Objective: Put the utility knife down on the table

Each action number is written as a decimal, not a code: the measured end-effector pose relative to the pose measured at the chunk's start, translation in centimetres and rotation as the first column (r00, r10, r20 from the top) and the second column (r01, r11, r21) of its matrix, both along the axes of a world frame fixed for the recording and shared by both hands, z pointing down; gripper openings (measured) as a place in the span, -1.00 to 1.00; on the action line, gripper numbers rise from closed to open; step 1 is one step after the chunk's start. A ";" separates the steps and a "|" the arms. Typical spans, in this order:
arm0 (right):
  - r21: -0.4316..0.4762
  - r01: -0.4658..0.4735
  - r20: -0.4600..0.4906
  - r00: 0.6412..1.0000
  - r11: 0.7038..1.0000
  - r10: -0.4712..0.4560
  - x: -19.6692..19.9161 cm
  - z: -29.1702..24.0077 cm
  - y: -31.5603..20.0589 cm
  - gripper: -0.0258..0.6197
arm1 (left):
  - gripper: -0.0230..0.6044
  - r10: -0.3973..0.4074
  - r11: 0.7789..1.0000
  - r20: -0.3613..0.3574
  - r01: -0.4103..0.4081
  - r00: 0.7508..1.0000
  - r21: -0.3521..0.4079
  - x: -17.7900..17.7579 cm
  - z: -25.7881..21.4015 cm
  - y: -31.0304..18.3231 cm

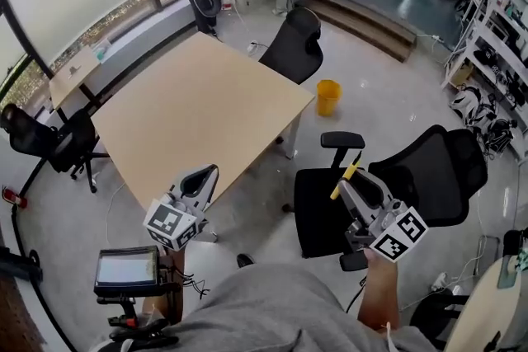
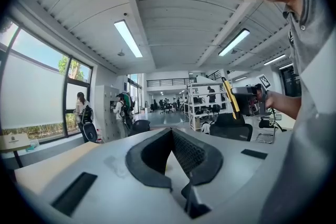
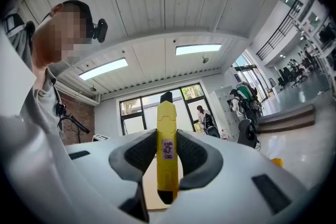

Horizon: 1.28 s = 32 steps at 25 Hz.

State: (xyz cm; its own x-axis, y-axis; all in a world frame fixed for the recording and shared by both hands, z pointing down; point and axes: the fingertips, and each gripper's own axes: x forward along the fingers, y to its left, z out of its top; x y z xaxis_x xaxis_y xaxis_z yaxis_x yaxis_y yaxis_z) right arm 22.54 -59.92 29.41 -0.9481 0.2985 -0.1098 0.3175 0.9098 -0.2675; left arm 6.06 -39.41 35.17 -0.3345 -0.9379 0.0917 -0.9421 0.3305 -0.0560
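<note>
Looks like the carry stage, nothing set down yet. Slim yellow plastic utility knife (image 3: 167,155) clamped upright between the ribbed grey pads of the right claw (image 1: 360,184), hanging over a black mesh office chair (image 1: 437,169), well clear of the smooth pale wooden bench (image 1: 198,103). Left claw (image 1: 202,177) pinched together on nothing. Next up, probably: swing toward 11 o'clock, lower flat onto the wood, release.

The utility knife (image 3: 167,152) looks like smooth yellow plastic with a small paper label. The right hand-held gripper (image 3: 166,136) has a matt white plastic shell and ribbed dark pads (image 3: 192,153). The surface (image 1: 198,103) is pale matt wood, and the floor (image 1: 379,86) is glossy.
</note>
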 end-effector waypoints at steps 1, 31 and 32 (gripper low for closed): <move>0.002 -0.004 0.001 1.000 1.000 0.004 -1.3 -0.2 0.2 -0.56 | -0.91 -0.002 1.000 0.002 0.002 1.000 0.004 -1.3 -0.2 0.4; 0.034 0.410 -0.008 0.912 0.911 -0.410 -34.9 0.0 7.3 -0.56 | -0.91 -0.450 0.893 -0.033 0.450 0.892 -0.011 -19.5 2.1 14.2; 0.033 0.428 -0.007 0.904 0.903 -0.429 -36.0 0.4 6.4 -0.56 | -0.91 -0.466 0.885 -0.033 0.466 0.884 -0.010 -20.2 2.5 13.2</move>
